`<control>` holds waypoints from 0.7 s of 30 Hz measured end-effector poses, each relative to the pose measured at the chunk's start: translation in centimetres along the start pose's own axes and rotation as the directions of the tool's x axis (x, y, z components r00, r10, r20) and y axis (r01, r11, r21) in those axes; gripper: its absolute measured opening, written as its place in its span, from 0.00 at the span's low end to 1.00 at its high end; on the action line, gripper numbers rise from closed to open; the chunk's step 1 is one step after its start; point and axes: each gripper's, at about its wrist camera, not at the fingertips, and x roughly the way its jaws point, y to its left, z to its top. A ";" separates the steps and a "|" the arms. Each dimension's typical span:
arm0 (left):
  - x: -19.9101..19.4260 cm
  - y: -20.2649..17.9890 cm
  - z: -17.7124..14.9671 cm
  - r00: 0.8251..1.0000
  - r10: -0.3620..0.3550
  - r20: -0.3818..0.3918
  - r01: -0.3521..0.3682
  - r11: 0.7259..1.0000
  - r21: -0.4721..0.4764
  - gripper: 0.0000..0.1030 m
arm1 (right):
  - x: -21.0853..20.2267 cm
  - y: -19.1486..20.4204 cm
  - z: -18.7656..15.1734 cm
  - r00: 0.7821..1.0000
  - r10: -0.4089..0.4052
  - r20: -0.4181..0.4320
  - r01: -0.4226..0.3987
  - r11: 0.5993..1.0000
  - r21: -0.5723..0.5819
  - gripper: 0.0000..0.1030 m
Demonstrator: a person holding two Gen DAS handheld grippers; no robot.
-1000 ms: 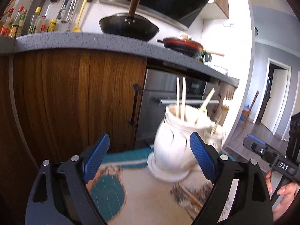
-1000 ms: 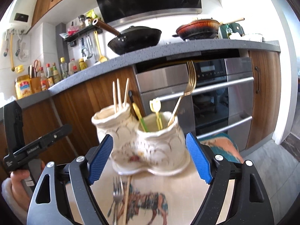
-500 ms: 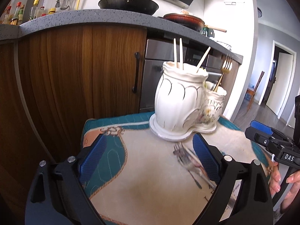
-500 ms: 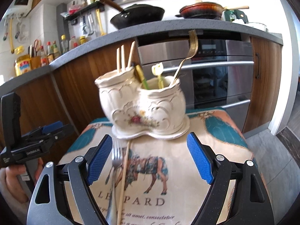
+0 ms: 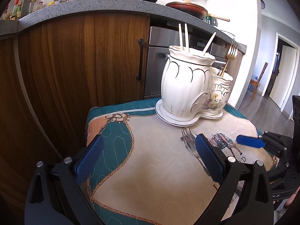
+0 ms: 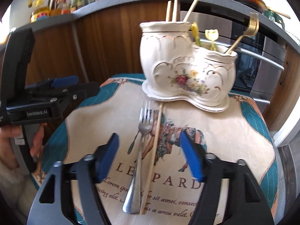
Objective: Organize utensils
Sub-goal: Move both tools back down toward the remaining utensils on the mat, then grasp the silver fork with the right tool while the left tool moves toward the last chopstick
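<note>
A white two-pot ceramic holder [image 6: 187,71] stands at the far end of a printed cloth [image 6: 225,136]. Its taller pot holds three chopsticks [image 6: 173,11]. A gold fork [image 6: 251,26] and yellow spoons sit in the shorter pot. A silver fork [image 6: 144,129] and a single chopstick [image 6: 155,140] lie side by side on the cloth before it. My right gripper [image 6: 149,142] hangs low over them. Its jaws are closing, with both utensils between the pads and untouched. My left gripper [image 5: 149,138] hovers over bare cloth, jaws opening wide, nothing between them.
Behind the small table are a wooden cabinet door [image 5: 93,65] and a steel oven [image 6: 262,60]. A grey counter [image 5: 112,5] above carries a wok, a pan and bottles. The cloth's left edge [image 5: 88,127] drops off near the cabinet. A doorway [image 5: 285,71] opens at far right.
Both grippers tipped downward toward the cloth. The right one came in low over the fork and chopstick and its jaws narrowed. The left one's jaws spread a little wider.
</note>
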 end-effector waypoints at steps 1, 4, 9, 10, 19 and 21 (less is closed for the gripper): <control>0.0 0.0 0.0 1.000 -0.003 0.000 0.003 1.000 -0.001 0.94 | 0.1 0.3 0.0 1.000 0.002 -0.008 -0.002 1.000 -0.016 0.48; 0.0 0.2 0.1 1.000 -0.010 0.002 0.010 1.000 -0.008 0.94 | 0.7 1.3 0.0 0.999 0.012 -0.035 -0.014 0.998 -0.054 0.29; 0.3 0.1 0.1 1.000 -0.013 -0.004 0.013 1.000 0.000 0.94 | 2.0 2.0 -0.2 0.996 0.006 -0.091 -0.012 0.998 -0.064 0.23; 0.4 0.0 0.0 1.000 -0.013 -0.007 0.013 1.000 0.004 0.94 | 2.2 2.1 -0.2 0.995 0.001 -0.099 -0.007 0.998 -0.063 0.22; 0.4 -0.2 -0.1 1.000 -0.017 -0.002 0.017 1.000 0.011 0.94 | 4.0 2.1 -0.2 0.989 -0.032 -0.144 0.023 0.998 -0.061 0.21; 0.3 -0.2 -0.1 1.000 -0.018 0.000 0.018 1.000 0.009 0.94 | 4.3 2.1 -0.2 0.989 -0.030 -0.144 0.022 0.998 -0.057 0.20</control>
